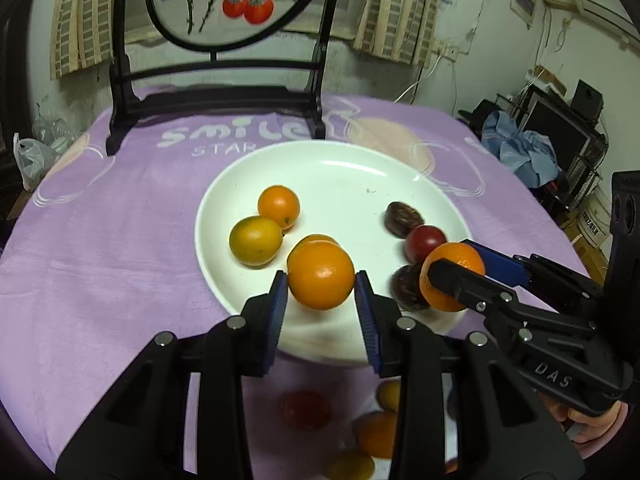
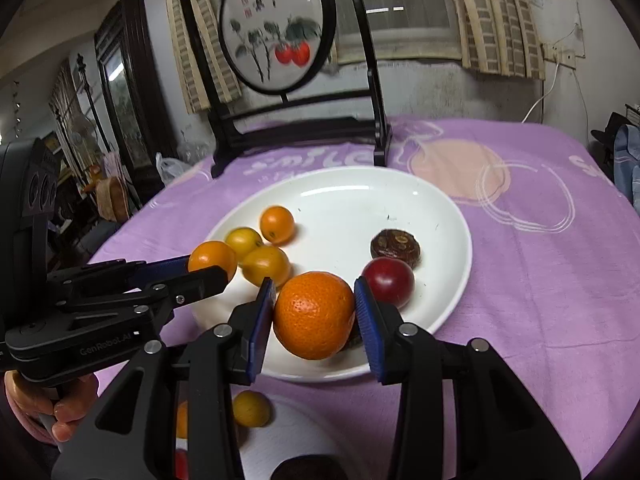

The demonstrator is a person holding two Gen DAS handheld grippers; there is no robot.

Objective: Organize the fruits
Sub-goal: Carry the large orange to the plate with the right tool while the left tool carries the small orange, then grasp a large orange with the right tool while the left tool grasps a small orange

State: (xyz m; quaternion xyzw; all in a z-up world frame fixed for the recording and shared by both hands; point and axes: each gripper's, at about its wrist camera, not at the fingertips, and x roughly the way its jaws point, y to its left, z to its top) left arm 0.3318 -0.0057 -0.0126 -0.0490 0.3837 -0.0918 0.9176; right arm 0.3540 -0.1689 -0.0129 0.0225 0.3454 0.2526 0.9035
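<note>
Orange kumquat (image 1: pixel 321 276) clamped in left gripper (image 1: pixel 321 285); mandarin (image 2: pixel 314 316) clamped in right gripper (image 2: pixel 315 312), both above white plate (image 2: pixel 452 216)

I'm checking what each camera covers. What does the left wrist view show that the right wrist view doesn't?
Left wrist only: a blue cloth heap beside dark shelves at right.
Right wrist only: a dark-framed mirror at left.
Both: the white plate, the left gripper gripping a small orange fruit, the right gripper gripping a mandarin.

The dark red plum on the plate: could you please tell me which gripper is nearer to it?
Right. The right gripper, holding a mandarin, sits right beside the plum; the left gripper, gripping a kumquat, is across the plate.
</note>
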